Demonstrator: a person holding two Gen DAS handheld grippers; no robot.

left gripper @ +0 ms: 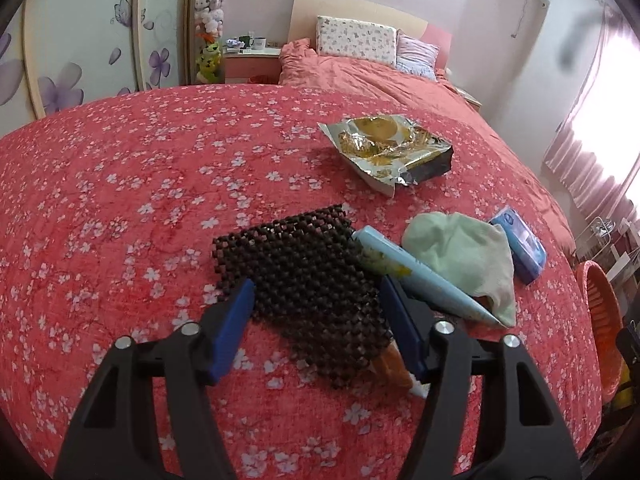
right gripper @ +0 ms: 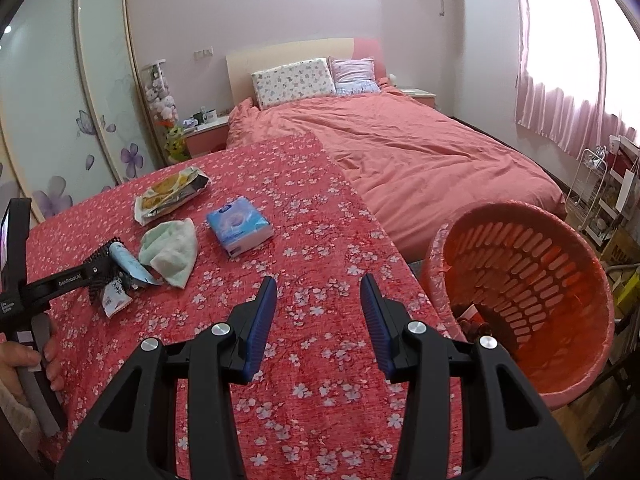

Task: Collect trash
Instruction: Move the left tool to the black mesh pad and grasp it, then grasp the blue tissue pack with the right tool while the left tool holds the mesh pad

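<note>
On the red flowered cloth, my left gripper (left gripper: 316,300) is open just above a dark beaded mat (left gripper: 296,272); an orange-and-white wrapper (left gripper: 394,364) lies under its right finger. A blue tube (left gripper: 424,276), a green cloth (left gripper: 460,256), a blue tissue pack (left gripper: 520,244) and an opened gold foil snack bag (left gripper: 388,148) lie beyond. My right gripper (right gripper: 318,308) is open and empty over bare cloth, left of the orange trash basket (right gripper: 520,288), which holds some dark scraps. The right wrist view also shows the snack bag (right gripper: 172,194), tissue pack (right gripper: 240,226) and wrapper (right gripper: 114,298).
The table (right gripper: 360,240) stands at the foot of a pink bed (right gripper: 420,152). A wardrobe with purple flowers (left gripper: 80,40) is at the left, a wire rack (right gripper: 600,192) by the curtained window at the right.
</note>
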